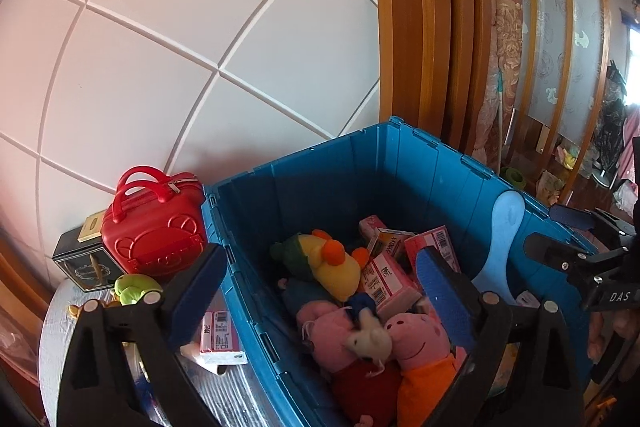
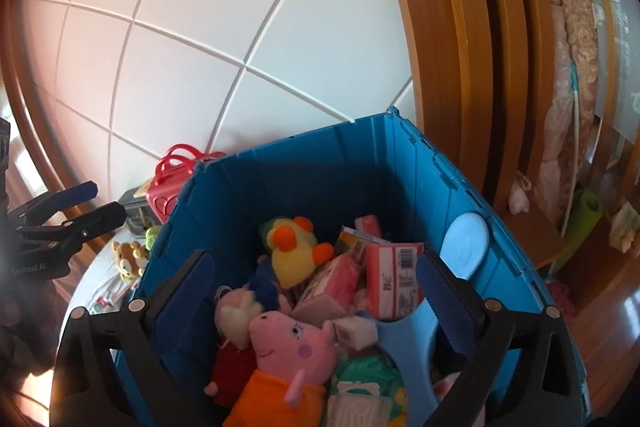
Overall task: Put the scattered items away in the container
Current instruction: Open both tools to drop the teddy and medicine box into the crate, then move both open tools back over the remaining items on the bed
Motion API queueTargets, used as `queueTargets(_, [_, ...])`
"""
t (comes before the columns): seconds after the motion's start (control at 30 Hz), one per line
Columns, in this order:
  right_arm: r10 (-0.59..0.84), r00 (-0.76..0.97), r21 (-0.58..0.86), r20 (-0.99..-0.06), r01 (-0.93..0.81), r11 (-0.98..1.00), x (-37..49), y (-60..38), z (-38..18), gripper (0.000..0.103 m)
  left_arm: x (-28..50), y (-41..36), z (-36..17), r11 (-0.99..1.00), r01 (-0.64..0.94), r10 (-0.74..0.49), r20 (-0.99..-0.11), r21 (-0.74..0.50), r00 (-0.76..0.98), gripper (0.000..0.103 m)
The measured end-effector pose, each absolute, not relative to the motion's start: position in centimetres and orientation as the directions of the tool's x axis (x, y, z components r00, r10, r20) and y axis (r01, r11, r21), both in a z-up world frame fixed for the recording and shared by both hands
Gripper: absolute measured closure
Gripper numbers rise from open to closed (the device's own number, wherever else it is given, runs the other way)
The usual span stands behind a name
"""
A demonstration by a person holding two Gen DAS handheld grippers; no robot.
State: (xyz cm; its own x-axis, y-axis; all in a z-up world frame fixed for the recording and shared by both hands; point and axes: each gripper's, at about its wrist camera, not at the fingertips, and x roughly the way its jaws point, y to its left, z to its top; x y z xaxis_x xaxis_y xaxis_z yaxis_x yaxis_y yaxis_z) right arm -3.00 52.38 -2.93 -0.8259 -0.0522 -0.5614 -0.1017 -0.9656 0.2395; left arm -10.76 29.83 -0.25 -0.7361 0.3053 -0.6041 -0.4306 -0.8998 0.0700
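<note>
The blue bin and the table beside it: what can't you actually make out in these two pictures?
- Blue bin floor: both views, buried under toys.
- Pink box on the table: left wrist view, partly behind the left claw; print too small.
- Bear toy: right wrist view, small and blurred.
- Light blue plastic piece: lower end hidden behind the right claw.
- Table: cut off by the frame.

Soft daylight from the right, strong fisheye bending and dark vignette at edges, hazy blur at left border.
</note>
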Motion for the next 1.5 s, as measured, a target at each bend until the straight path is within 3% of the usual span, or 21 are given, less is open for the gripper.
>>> queueTargets(0.8, [-0.06, -0.819, 0.207, -0.571, -0.072, -0.976, -1.1, 47.6, -1.3, 0.0, -7.5, 24.5, -0.4, -0.923, -0.384, 0.299, -0.589, 0.02, -0.751, 0.006])
queueTargets(1.5, [-0.135, -0.783, 0.149, -0.607, 0.054, -0.987, -1.6, 33.8, -0.7, 0.0, -3.5, 8.6, -4.2, -0.973, -0.225, 0.204, -0.633, -0.048, -0.747, 0.006])
